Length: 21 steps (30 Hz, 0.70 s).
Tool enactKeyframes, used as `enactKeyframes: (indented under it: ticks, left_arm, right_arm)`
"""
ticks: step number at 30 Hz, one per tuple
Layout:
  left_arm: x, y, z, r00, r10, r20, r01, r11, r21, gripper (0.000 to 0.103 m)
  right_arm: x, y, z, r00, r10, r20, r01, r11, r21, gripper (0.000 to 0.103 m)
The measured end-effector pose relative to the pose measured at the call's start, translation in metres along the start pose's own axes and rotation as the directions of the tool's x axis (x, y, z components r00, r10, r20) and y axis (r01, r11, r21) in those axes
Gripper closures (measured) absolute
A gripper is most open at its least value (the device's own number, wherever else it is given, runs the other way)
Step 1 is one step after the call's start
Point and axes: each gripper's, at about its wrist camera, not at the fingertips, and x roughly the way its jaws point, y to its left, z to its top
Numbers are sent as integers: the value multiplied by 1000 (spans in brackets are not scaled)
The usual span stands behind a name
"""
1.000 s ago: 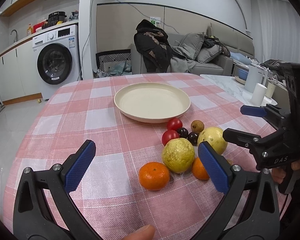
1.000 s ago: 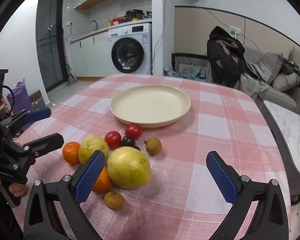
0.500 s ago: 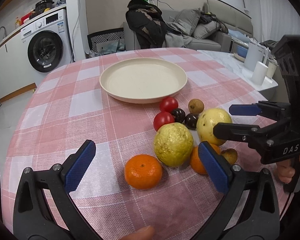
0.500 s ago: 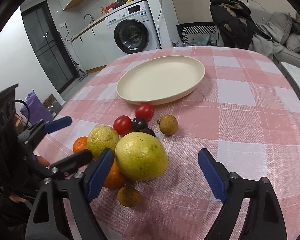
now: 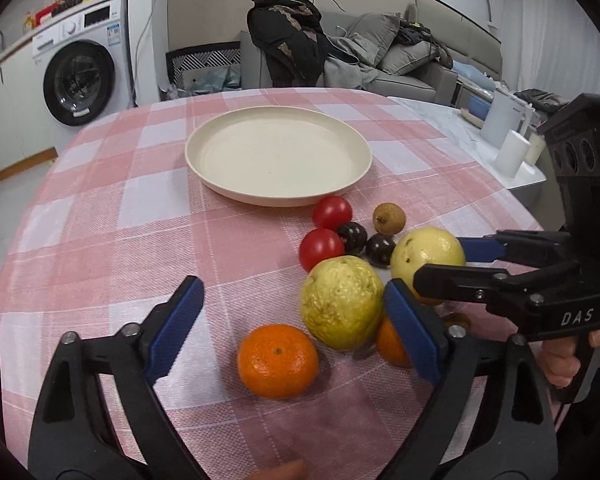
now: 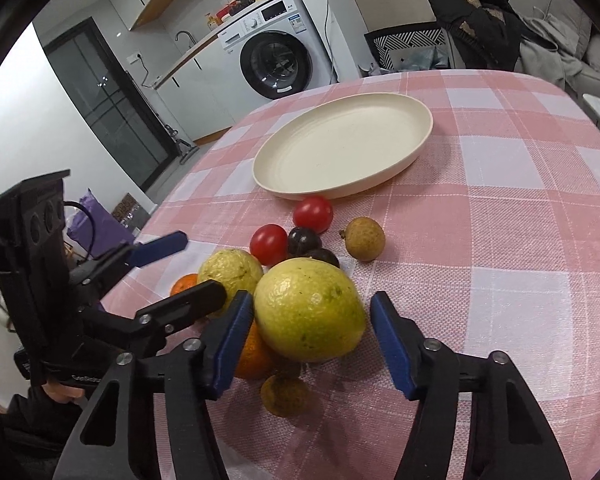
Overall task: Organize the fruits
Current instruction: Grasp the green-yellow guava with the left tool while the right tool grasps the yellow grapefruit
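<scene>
The large yellow-green round fruit [image 6: 310, 309], on the checked cloth short of the cream plate [image 6: 404, 156], sits between my closing, not-yet-touching right tongs [image 6: 312, 344], while my left tongs [image 5: 292, 328] narrow around the orange mandarin [image 5: 278, 360].

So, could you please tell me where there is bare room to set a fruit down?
The cream plate holds nothing, and the checked cloth left of it lies bare. It is crowded near the plate's front right, where the fruit cluster sits.
</scene>
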Motion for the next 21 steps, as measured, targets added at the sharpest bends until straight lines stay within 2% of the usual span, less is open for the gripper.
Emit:
enactKeyframes:
  ticks: [3,8,10,11,13,21]
  left_arm:
    - [2,0,1,999,-35,-10,35,999,-1,23]
    - [11,-4,-1,995,-87,-57,87,996,2,42]
    - [12,-6,-1,995,-86,-50,86,996,9,46]
    - [11,-7,-1,995,-90,-47,90,996,13,52]
    - [10,-8,-1,994,-97,-41,98,995,16,57]
    - [7,-13,-2,995,-99,-28,100,994,39,59]
  right_arm:
    - [1,-1,0,1000,16,-8,-16,1000,13,43]
    - [7,-4,1,999,38,-28,-37,998,43,43]
    - [7,-3,1,999,37,-27,-36,998,42,43]
    - [7,-3,0,999,34,-26,-33,999,41,44]
    - [7,-3,0,999,32,-26,-31,999,41,44]
    - [7,-2,-2,1000,15,-15,-15,1000,15,45]
